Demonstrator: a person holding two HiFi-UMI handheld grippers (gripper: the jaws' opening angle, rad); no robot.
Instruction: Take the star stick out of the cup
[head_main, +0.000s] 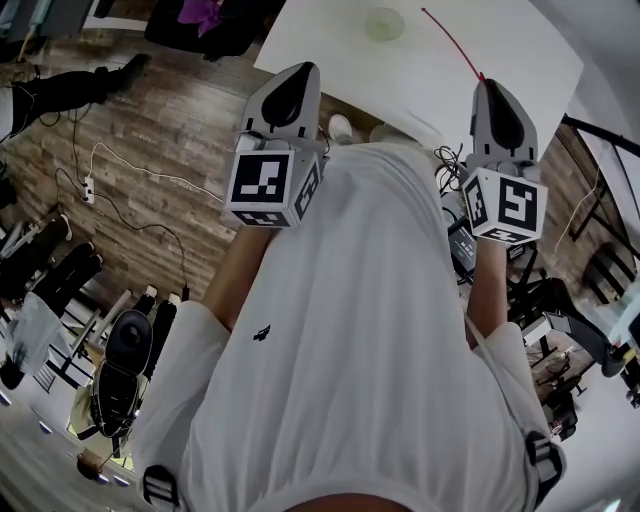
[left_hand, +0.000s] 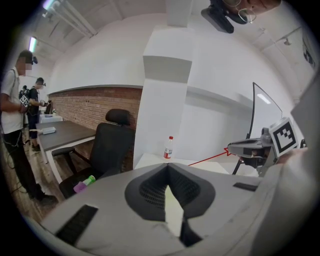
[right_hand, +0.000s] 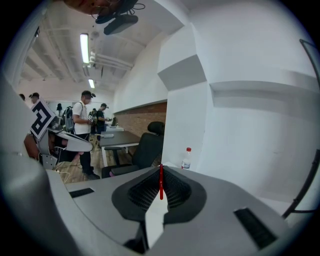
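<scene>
My right gripper (head_main: 487, 82) is shut on a thin red star stick (head_main: 450, 42), which slants up and away from its tips over the white table (head_main: 320, 40). In the right gripper view the stick (right_hand: 161, 182) stands pinched between the closed jaws (right_hand: 161, 169). A pale translucent cup (head_main: 384, 22) sits on the table, left of the stick's far end and apart from it. My left gripper (head_main: 302, 68) hovers at the table's near edge, shut and empty (left_hand: 167, 167). The left gripper view also catches the stick (left_hand: 207, 157) jutting from the right gripper (left_hand: 235, 148).
A water bottle (left_hand: 169, 148) stands at the table's far side by a white pillar. A black office chair (left_hand: 107, 145) is left of the table, a monitor (left_hand: 265, 110) to the right. People (right_hand: 82, 125) stand by dark desks. Cables (head_main: 130, 165) cross the wooden floor.
</scene>
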